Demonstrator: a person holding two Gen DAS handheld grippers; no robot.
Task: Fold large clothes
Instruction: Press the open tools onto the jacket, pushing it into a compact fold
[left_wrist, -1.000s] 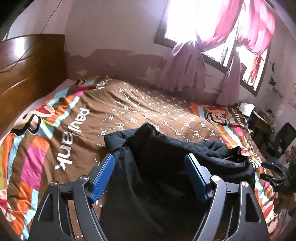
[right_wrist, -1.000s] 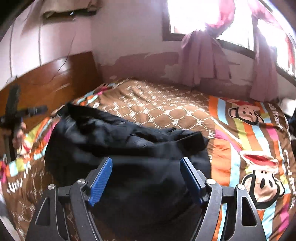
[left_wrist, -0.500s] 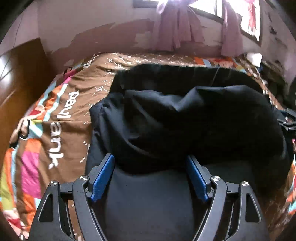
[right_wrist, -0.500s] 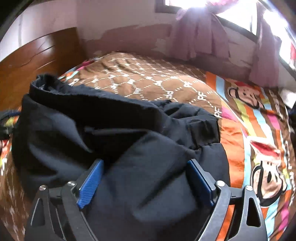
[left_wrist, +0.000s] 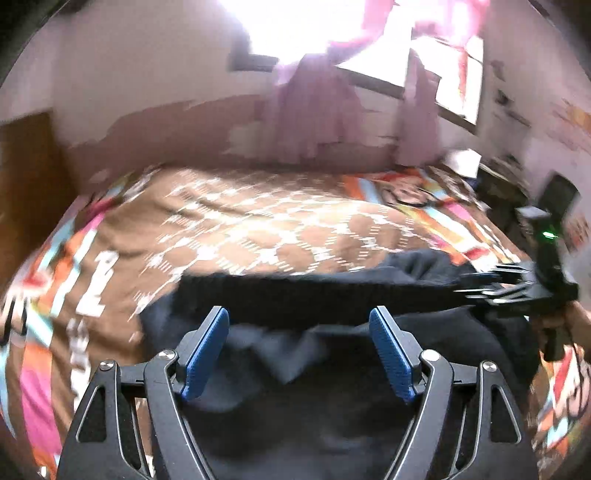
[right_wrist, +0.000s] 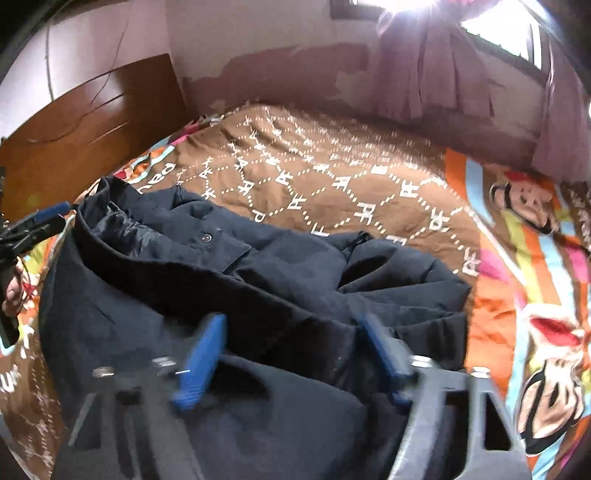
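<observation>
Here we see the bed's quilt (right_wrist: 332, 177), brown cotton with white dotted diamonds and striped cartoon borders, spreading toward twelve o'clock. On it lies the dark, matte, rumpled jacket (right_wrist: 258, 280), bunched in soft folds. Our left gripper (left_wrist: 299, 354) holds its blue ribbed fingers wide, empty, above the cloth. Our right gripper (right_wrist: 291, 354) has just been closing; whether its fingers pinch fabric, we cannot tell.
</observation>
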